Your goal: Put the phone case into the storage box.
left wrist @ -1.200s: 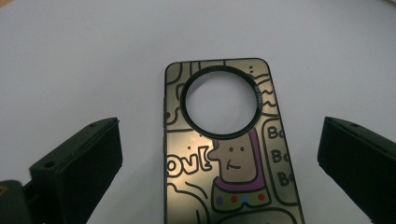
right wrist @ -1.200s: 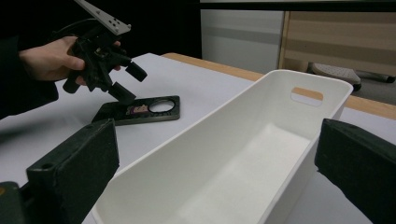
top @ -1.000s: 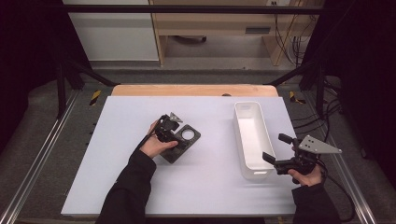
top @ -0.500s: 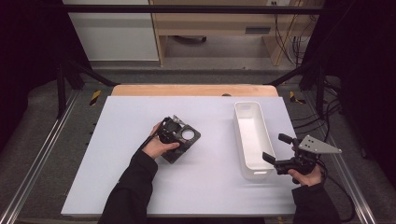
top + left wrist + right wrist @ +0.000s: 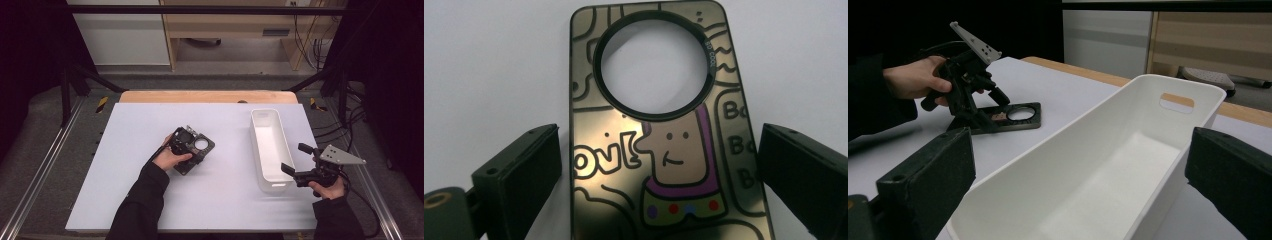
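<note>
While the left gripper [image 5: 659, 165] holds spread jaws either side of the phone case [image 5: 664, 130], the right gripper [image 5: 1083, 185] gapes before the bin [image 5: 1108, 165].

One phone case [image 5: 664, 135], one white bin [image 5: 270, 147] and two hand-held grippers are being counted on the tabletop [image 5: 125, 165].

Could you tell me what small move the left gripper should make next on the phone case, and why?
Probably close the left gripper on the phone case. Its jaws stand open on either side of the case, which lies flat on the table, with gaps at both long edges. The white bin sits empty beside the open right gripper.
</note>
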Tool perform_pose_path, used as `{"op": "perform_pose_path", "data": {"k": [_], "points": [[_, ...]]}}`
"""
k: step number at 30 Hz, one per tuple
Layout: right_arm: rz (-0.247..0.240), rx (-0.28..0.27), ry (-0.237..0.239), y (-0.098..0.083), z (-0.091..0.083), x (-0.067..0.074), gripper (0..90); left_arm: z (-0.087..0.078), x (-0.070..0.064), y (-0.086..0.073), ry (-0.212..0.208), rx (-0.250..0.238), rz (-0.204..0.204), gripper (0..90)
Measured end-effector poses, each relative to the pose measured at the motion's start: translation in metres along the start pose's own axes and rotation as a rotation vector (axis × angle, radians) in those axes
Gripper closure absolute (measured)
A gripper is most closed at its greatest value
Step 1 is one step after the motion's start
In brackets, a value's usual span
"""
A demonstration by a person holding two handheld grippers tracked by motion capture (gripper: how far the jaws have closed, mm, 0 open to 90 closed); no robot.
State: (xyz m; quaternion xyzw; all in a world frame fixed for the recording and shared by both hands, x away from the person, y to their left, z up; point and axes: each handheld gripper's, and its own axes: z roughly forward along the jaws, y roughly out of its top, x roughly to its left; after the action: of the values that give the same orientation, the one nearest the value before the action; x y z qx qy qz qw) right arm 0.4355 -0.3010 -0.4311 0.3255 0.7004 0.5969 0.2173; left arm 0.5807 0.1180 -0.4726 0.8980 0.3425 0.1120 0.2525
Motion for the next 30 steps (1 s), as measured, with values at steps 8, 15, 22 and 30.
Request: {"op": "perform_pose_path", "data": {"k": [8,15,22,30], "points": [[0.0,0.001,0.0,0.0,0.0001,0.0,0.4,-0.0006,-0.0009,-0.0004,0.005,0.002,0.007,6.7],[0.002,0.0,0.001,0.0002,0.0001,0.0002,0.4,-0.0004,-0.0024,0.0001,0.016,0.012,0.022,7.7],[0.005,0.001,0.001,0.0005,0.0,0.0006,0.4,-0.0005,-0.0031,0.0005,0.017,0.017,0.026,8.3],[0.005,-0.002,0.003,0.0008,0.0002,0.0006,0.4,-0.0002,-0.0036,0.0011,0.019,0.022,0.024,8.9]]}}
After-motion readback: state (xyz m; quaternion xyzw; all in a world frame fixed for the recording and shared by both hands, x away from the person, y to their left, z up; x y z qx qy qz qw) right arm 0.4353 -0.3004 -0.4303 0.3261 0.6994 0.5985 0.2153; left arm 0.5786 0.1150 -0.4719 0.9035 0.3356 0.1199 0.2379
